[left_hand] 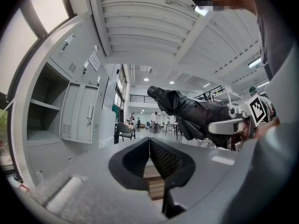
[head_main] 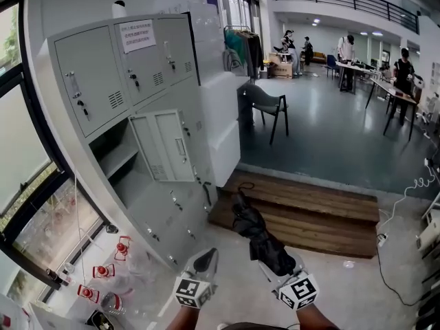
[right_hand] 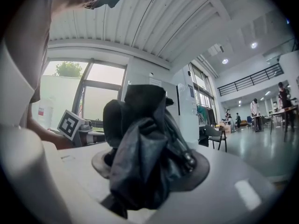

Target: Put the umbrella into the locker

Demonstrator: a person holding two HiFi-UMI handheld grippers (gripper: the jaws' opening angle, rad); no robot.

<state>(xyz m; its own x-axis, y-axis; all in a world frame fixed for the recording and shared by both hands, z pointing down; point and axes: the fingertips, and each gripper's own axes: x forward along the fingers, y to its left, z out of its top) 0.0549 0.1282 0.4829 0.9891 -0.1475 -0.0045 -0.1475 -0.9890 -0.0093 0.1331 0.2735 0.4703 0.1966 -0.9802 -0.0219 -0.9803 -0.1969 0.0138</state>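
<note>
A folded black umbrella (head_main: 256, 234) sticks forward out of my right gripper (head_main: 276, 265), whose jaws are shut on its lower part; its tip points toward the grey locker bank (head_main: 148, 67). In the right gripper view the umbrella (right_hand: 145, 148) fills the space between the jaws of that gripper (right_hand: 150, 168). One locker compartment (head_main: 124, 165) stands open, its door (head_main: 169, 145) swung out to the right. My left gripper (head_main: 204, 260) hangs level beside the right one, shut with nothing in it; its pads meet at the tips (left_hand: 149, 140). From there the umbrella (left_hand: 187, 110) shows to the right.
A low wooden step (head_main: 309, 215) lies ahead on the right. Behind the lockers are a dark chair (head_main: 267, 104) and a clothes rack. Red-topped bottles (head_main: 103, 271) stand by the window at lower left. A white cable (head_main: 411, 188) runs along the right wall. People stand at tables far off.
</note>
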